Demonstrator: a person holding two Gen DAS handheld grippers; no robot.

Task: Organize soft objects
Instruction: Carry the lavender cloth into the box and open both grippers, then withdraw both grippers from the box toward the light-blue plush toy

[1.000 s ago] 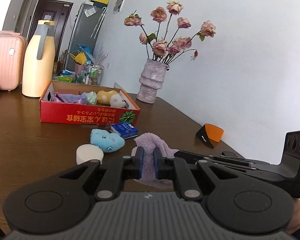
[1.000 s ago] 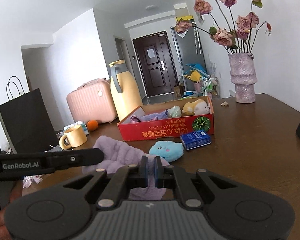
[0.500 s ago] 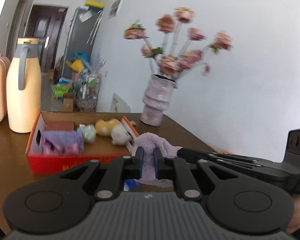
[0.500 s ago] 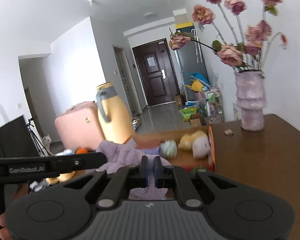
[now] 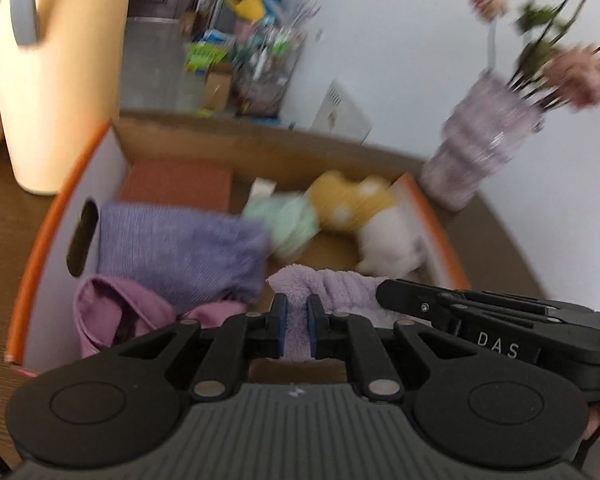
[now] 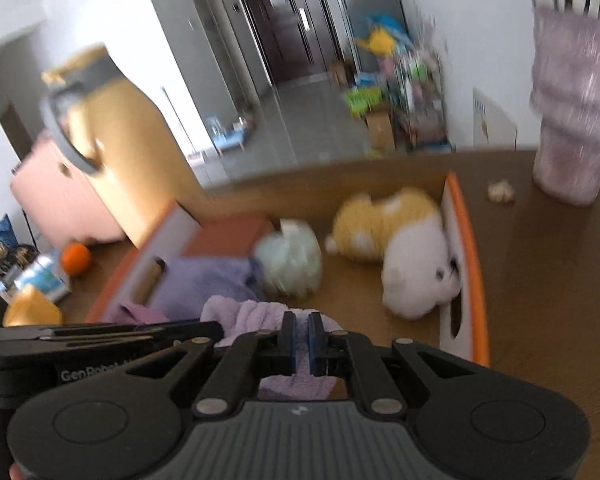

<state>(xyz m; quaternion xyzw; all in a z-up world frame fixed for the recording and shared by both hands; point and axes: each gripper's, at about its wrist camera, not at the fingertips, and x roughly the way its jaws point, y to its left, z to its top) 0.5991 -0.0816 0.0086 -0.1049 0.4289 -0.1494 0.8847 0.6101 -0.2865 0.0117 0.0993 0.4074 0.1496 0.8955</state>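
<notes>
Pinched between the left gripper (image 5: 296,330) fingers: one end of a fluffy lilac towel (image 5: 332,284). Pinched in the right gripper (image 6: 301,343), nearly closed: the other end, bunching just ahead of the pads. Carrying step, near its end; towel held over the near edge of the orange box (image 5: 40,240). Ahead of the fingers in the box: a folded purple cloth (image 5: 180,248), a mint plush (image 5: 288,224), a yellow-and-white plush (image 6: 400,240). Next, probably: lowering into the bare floor between the cloths and the plush, then opening both together. Blurred, so exact height above the box unclear.
</notes>
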